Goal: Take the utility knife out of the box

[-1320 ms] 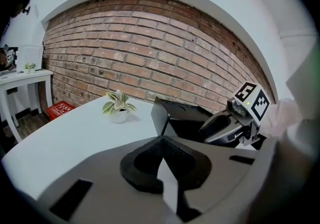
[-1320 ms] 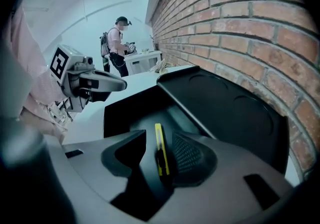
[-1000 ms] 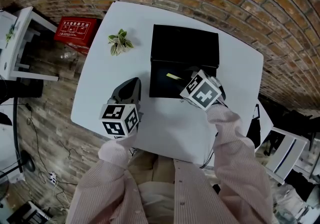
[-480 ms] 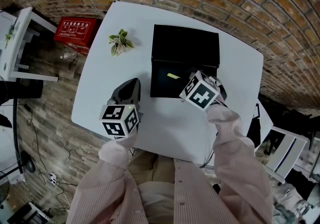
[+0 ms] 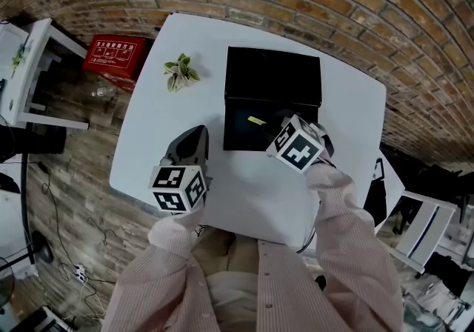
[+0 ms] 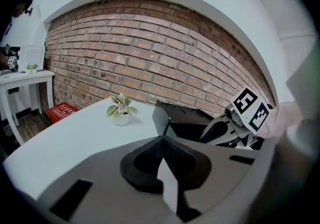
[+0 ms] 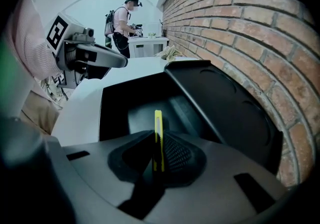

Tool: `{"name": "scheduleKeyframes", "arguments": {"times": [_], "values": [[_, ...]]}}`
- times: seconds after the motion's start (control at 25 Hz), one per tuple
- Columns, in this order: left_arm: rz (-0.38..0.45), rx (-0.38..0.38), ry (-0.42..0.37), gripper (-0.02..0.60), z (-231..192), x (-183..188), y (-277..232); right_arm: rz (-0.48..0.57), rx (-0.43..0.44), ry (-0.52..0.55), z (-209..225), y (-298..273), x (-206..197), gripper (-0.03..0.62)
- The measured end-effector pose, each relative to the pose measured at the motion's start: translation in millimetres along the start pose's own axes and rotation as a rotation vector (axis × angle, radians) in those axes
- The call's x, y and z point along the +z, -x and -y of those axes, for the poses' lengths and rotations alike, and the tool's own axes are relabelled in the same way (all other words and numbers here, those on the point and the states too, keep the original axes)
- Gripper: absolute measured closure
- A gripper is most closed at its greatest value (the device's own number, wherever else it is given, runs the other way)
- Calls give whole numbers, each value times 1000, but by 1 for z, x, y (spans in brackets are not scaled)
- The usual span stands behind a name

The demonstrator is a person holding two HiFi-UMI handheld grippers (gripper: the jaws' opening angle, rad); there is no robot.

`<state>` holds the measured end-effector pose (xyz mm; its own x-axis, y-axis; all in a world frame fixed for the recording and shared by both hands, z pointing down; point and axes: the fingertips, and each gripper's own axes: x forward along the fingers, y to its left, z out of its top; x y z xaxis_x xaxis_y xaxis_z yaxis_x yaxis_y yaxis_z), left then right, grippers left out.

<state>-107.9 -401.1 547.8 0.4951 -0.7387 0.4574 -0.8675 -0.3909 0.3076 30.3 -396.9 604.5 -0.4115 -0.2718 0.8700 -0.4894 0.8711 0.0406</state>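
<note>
right gripper point(image 7: 156, 135) jaws closing on utility knife point(image 7: 158, 118) inside box point(image 5: 272, 75) edge; left gripper point(image 6: 162, 143) pressed together above open table point(image 5: 148, 138)

Head view: overhead, steeply down on the white table point(image 5: 148, 138), with the brick wall point(image 5: 348, 4) beyond its far edge. Left gripper view: low, near level, across the table toward that wall. Right gripper view: close, pitched down into the black box point(image 7: 225, 108). All three views share the box.
</note>
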Motion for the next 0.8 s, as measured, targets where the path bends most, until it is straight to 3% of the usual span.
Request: {"name": "scheduleKeyframes", "arguments": {"times": [0.32, 0.8], "values": [[69, -53, -38, 589, 24, 17, 13, 141, -68, -95, 4, 31, 9, 539], [150, -117, -97, 589, 55, 44, 36, 519, -132, -281, -6, 91, 36, 540]]}}
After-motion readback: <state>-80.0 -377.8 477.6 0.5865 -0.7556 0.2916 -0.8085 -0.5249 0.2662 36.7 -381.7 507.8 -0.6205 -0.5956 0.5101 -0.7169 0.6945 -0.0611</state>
